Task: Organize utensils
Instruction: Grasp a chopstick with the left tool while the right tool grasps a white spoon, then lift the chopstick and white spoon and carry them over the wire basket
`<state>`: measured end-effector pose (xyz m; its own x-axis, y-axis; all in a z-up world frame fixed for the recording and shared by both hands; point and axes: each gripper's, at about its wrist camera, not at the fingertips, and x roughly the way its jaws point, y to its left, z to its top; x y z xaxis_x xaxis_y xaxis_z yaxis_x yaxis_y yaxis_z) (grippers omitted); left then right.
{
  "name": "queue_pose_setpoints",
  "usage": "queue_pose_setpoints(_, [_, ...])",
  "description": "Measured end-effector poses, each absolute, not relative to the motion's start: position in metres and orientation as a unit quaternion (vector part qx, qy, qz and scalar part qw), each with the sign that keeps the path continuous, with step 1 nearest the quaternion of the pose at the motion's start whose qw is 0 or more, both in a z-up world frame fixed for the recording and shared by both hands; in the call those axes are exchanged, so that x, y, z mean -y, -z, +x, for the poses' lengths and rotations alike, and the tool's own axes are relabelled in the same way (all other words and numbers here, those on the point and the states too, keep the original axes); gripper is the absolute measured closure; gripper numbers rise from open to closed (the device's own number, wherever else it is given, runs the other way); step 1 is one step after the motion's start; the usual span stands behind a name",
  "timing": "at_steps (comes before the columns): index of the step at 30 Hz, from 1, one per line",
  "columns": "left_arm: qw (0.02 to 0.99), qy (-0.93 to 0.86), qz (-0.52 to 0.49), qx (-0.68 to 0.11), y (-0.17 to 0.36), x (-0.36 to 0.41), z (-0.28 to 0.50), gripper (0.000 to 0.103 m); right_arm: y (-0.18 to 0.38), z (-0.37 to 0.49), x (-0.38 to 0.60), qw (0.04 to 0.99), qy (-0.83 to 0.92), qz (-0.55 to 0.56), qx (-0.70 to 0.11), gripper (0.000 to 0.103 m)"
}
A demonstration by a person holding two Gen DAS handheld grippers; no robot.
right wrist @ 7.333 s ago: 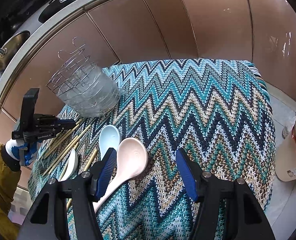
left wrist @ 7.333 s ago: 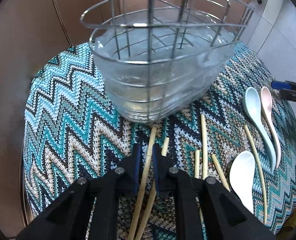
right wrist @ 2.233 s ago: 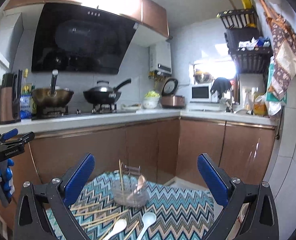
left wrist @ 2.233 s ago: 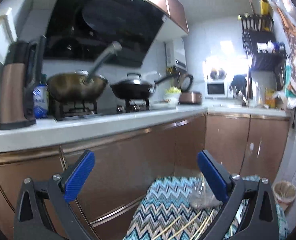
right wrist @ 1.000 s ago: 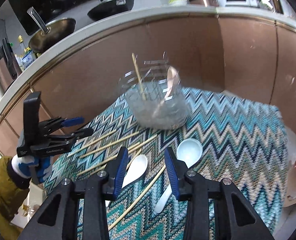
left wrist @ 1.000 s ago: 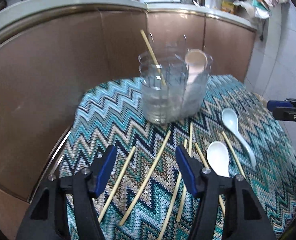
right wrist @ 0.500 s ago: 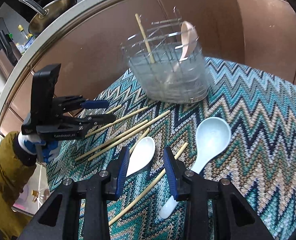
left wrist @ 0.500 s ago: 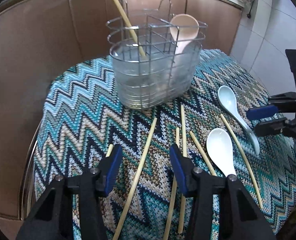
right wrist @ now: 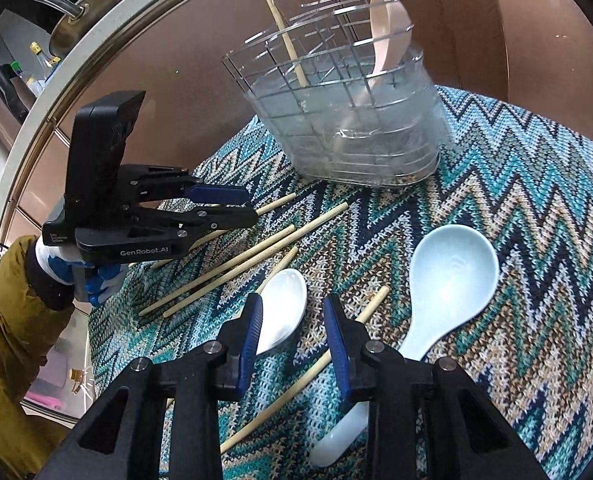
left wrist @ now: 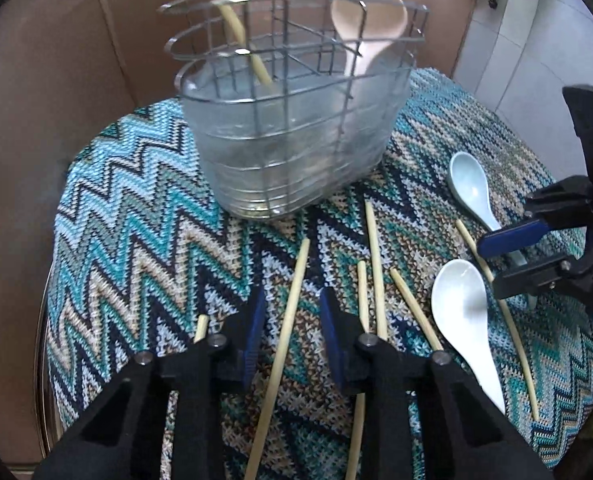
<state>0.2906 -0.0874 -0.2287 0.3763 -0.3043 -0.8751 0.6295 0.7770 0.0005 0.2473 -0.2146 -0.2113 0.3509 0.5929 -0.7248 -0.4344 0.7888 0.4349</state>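
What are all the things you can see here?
caddy: one, wire and clear, back of the cloth
chopsticks: seven, tan, one in the caddy, six loose on the cloth
pink spoon: one, in the caddy
blue spoon: one, on the cloth
white spoon: one, on the cloth
cloth: one, teal zigzag
cabinets: brown, behind
pan: one, on the counter
left gripper: black, jaws closing around a loose chopstick, not pinching
right gripper: black, jaws closing, nothing pinched
hand: gloved, holding the left gripper

caddy (left wrist: 296,152) far, on cloth (left wrist: 128,240) | chopstick (left wrist: 232,24) in its left part, spoon (left wrist: 368,20) in right | chopsticks (left wrist: 372,264) near-centre on cloth | two spoons (left wrist: 462,312) right of them
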Motion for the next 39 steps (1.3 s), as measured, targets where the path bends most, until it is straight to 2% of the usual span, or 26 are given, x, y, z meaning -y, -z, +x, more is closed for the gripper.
queue_pose_setpoints(2, [0.805, 0.293, 0.177, -0.485, 0.231, 0.091, 0.293, 0.086, 0.214, 0.251, 0.212, 0.814, -0.317, 0.084, -0.480, 0.076])
queue_pose_setpoints(12, [0.791, 0.293, 0.199, -0.498, 0.237, 0.107, 0.298, 0.094, 0.226, 0.265, 0.202, 0.797, -0.331, 0.083, -0.498, 0.082])
queue_pose_setpoints(17, [0.793, 0.287, 0.206, -0.496, 0.240, 0.117, 0.297, 0.097, 0.232, 0.271, 0.197, 0.788, -0.335, 0.078, -0.510, 0.093])
queue_pose_setpoints(21, [0.809, 0.284, 0.196, -0.477, 0.232, 0.117, 0.290, 0.098, 0.231, 0.270, 0.194, 0.795, -0.329, 0.070, -0.505, 0.096])
queue_pose_setpoints(31, [0.871, 0.262, 0.109, -0.402, 0.167, 0.074, 0.269, 0.098, 0.182, 0.241, 0.191, 0.839, -0.300, 0.037, -0.451, 0.098])
queue_pose_setpoints(39, [0.918, 0.241, 0.033, -0.313, 0.095, 0.041, 0.242, 0.098, 0.113, 0.216, 0.197, 0.890, -0.252, -0.008, -0.380, 0.097])
